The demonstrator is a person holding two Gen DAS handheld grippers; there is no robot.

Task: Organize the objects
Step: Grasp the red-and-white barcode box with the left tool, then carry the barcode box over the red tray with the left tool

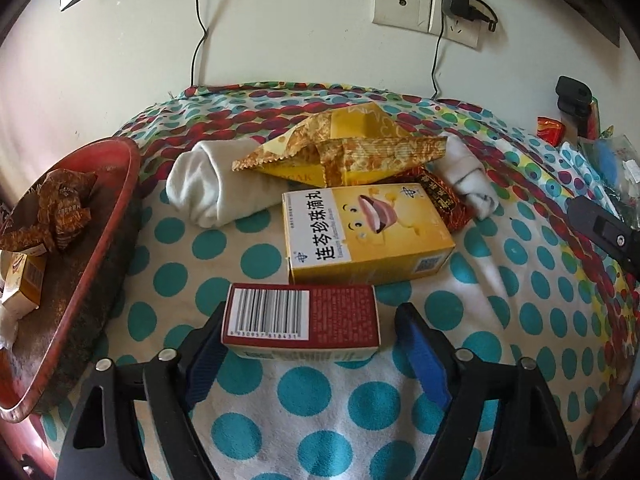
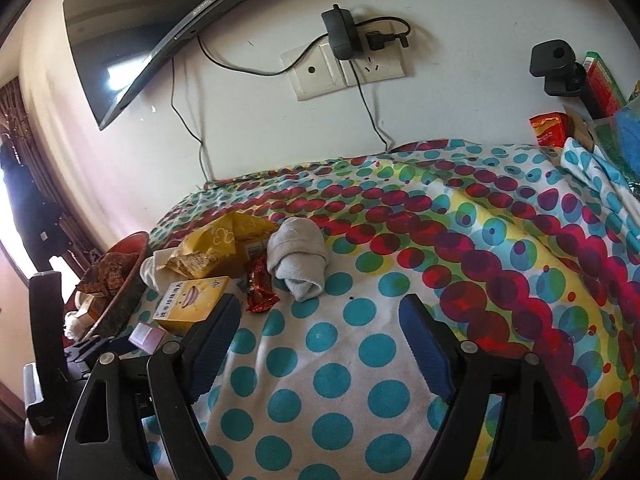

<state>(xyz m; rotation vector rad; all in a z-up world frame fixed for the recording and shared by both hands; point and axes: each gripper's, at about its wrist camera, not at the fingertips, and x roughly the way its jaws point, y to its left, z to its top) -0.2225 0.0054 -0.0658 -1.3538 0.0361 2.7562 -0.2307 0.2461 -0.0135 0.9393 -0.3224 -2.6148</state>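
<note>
My left gripper (image 1: 310, 320) is open around a dark red box (image 1: 301, 320) with a barcode, which lies on the dotted cloth between the jaws. The left finger touches it; the right finger stands apart. Behind it lie a yellow medicine box (image 1: 366, 236), a gold snack bag (image 1: 340, 148), a rolled white cloth (image 1: 208, 188) and a red candy wrapper (image 1: 444, 200). A red tray (image 1: 116, 216) at the left holds brown wrappers and a small box. My right gripper (image 2: 320, 320) is open and empty over bare cloth, right of the pile (image 2: 224, 256).
A rolled grey sock (image 2: 298, 258) lies by the pile. Packets and a black clamp (image 2: 556, 68) stand at the far right. Wall sockets (image 2: 344, 68) with cables and a monitor (image 2: 132, 52) are behind. The dotted cloth (image 2: 460, 240) covers the surface.
</note>
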